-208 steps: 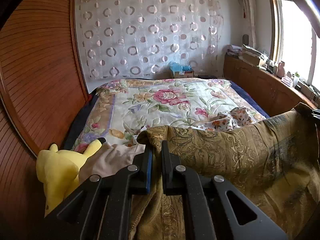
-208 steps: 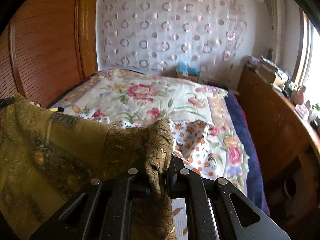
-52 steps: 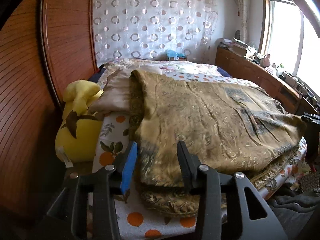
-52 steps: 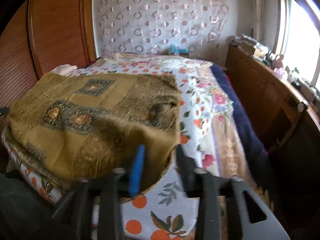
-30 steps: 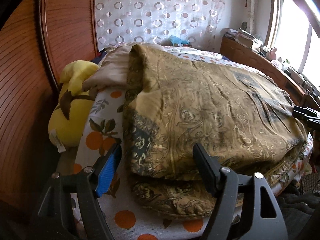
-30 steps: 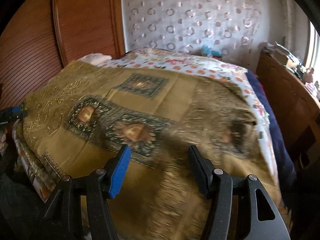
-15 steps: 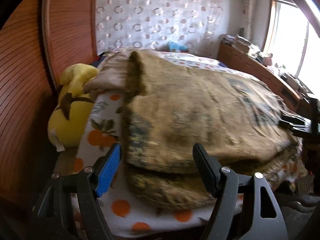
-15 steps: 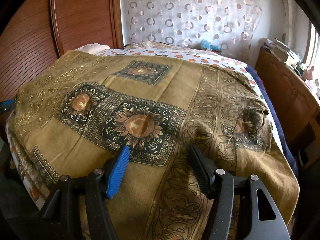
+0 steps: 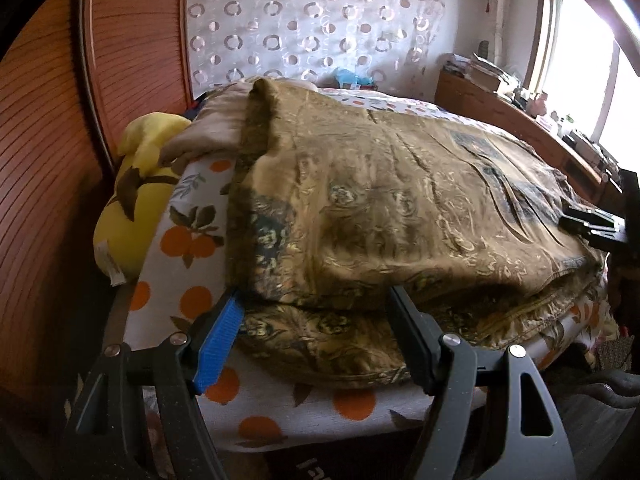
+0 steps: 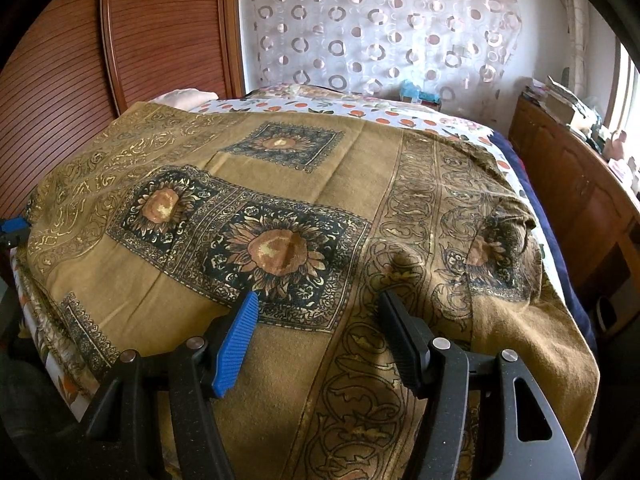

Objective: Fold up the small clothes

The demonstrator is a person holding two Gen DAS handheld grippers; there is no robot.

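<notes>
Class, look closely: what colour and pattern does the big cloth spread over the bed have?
The cloth is golden-brown with dark square sunflower medallions and scrollwork borders, clearest in the right wrist view.

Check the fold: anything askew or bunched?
Yes. The gold patterned cloth is folded unevenly: its far right corner is bunched into a rumpled hump, and at the near left the top layer sits back from the layer beneath.

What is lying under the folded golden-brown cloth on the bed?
Under the golden-brown cloth lies a white sheet with orange fruit print, seen at its edges. At the far left corner, a beige cloth goes beneath it. Anything under its middle is covered.
</notes>
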